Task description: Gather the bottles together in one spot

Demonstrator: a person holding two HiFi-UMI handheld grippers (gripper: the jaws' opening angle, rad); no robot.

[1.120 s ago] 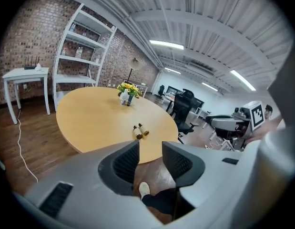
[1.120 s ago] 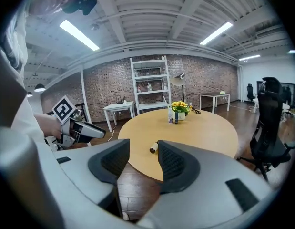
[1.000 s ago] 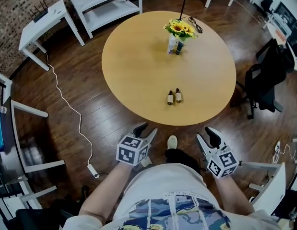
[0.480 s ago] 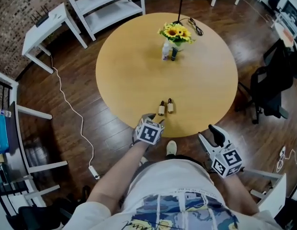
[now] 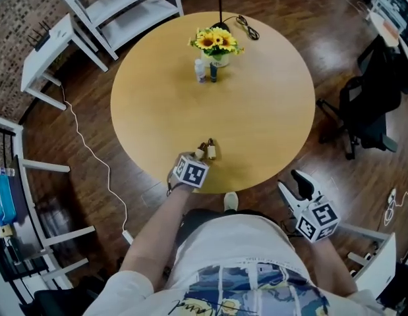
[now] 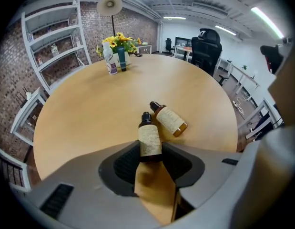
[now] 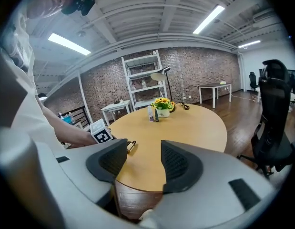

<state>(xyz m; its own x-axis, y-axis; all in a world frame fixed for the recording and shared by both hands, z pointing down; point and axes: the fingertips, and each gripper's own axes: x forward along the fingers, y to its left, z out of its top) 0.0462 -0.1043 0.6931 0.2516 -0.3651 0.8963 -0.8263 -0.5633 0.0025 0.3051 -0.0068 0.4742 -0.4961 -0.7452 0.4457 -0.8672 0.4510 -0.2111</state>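
Since the earlier frame, left claw [image 6: 150, 151] is reaching from the waist to the desk [image 5: 256, 110] edge. From overhead its marker cube [image 5: 190, 172] is hiding the jaws. Having just been closing, they are pinching the near bottle [image 6: 149, 140], lying beside the second bottle [image 6: 169, 120]. Right claw [image 7: 143, 152] is hanging parted, empty, off the desk.

Head view looks steeply down; gripper views low, sharing table [image 5: 256, 110].
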